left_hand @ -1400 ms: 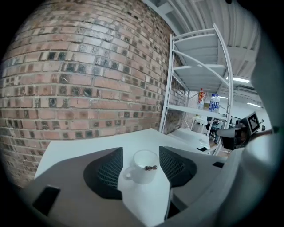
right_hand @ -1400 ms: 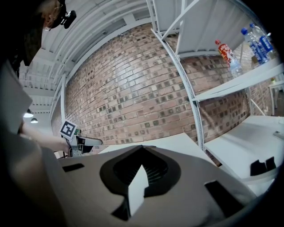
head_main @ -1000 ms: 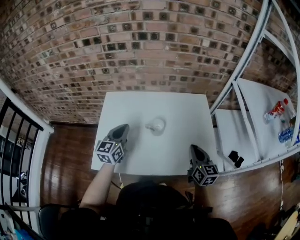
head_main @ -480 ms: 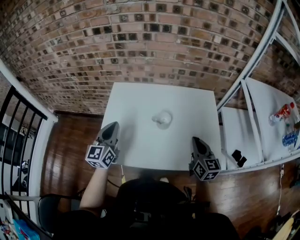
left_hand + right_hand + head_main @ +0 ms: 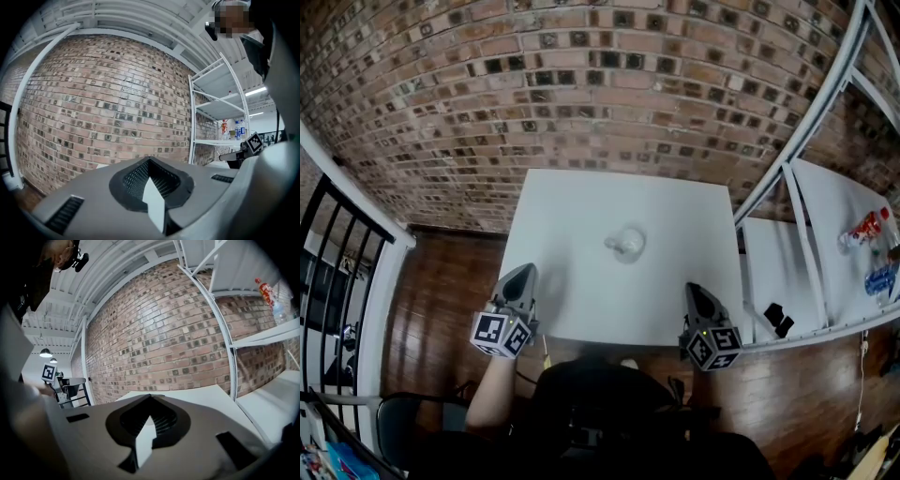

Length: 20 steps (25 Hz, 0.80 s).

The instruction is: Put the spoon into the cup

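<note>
Both pairs of jaws are pressed together on nothing. The left gripper (image 5: 523, 270) has drawn back from beside the cup (image 5: 628, 244) to the near-left edge of the table (image 5: 581, 202), while the right gripper (image 5: 695, 288) sits at the near-right edge. That retreat suggests the spoon is already in. None lies loose, and inside the mid-table cup its axis is too small to read.

Bright, even overhead light is given, with a ceiling lamp (image 5: 45, 353) seen glowing. The white table (image 5: 619, 291) is nearly washed out. The brick wall (image 5: 581, 94) is bowed by wide-angle distortion, gripper-view corners are vignetted black, and the left gripper (image 5: 150, 164) and right gripper (image 5: 150, 401) are rendered soft.
</note>
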Each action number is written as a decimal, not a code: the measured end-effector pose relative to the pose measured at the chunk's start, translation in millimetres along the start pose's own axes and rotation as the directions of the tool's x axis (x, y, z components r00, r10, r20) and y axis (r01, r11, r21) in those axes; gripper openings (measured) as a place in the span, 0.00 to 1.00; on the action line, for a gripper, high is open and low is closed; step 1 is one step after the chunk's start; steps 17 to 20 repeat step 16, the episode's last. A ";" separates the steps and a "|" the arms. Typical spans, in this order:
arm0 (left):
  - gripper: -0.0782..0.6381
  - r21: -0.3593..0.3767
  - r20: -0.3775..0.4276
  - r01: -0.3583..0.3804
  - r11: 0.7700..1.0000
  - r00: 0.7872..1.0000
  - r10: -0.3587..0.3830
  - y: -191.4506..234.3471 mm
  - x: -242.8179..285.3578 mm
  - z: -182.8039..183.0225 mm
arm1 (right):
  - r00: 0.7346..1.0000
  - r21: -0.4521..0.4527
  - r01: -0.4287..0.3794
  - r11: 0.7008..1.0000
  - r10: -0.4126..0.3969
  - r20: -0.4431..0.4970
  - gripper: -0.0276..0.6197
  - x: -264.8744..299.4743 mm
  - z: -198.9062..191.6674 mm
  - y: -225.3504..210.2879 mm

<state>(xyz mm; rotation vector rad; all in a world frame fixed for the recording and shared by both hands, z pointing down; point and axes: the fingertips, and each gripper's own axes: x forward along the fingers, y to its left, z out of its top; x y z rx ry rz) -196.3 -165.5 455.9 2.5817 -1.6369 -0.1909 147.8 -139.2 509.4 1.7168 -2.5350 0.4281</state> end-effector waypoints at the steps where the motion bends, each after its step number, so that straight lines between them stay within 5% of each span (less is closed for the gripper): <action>1: 0.12 -0.002 -0.003 0.002 1.000 1.000 -0.002 -0.1 0.1 -1.3 | 1.000 0.002 -0.001 1.000 0.001 0.003 0.05 -0.4 0.6 -0.1; 20: 0.11 -0.009 -0.014 0.021 1.000 1.000 -0.021 -3.2 15.6 -6.1 | 0.999 0.001 0.007 1.000 -0.007 0.043 0.05 4.0 16.4 -10.2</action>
